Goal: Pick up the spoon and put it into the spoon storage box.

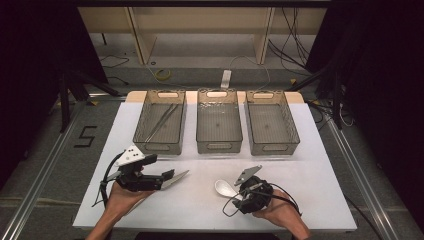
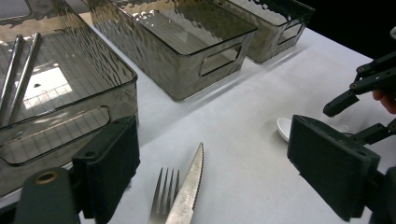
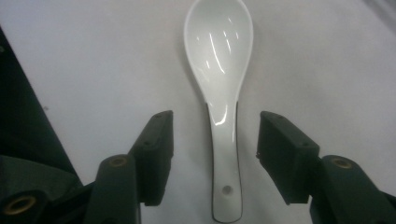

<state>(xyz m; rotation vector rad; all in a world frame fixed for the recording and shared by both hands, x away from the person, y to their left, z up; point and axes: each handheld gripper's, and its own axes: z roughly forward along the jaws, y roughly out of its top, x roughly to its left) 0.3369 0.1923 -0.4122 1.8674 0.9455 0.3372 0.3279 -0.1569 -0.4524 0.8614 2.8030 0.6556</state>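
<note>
White tabletop (image 1: 310, 150) carries three bins along its far edge. Near the front edge, the spoon (image 3: 219, 84) lies flat between the right gripper's (image 3: 215, 154) open fingers, untouched. Toward the front left corner, the left gripper (image 2: 210, 172) stands with fingers open around a fork (image 2: 164, 196) and knife (image 2: 189, 186).

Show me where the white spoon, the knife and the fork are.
white spoon (image 3: 219, 56): right gripper view, on the bowl.
knife (image 2: 190, 184): left gripper view, on the middle of the serrated blade.
fork (image 2: 164, 193): left gripper view, on the tines.
</note>
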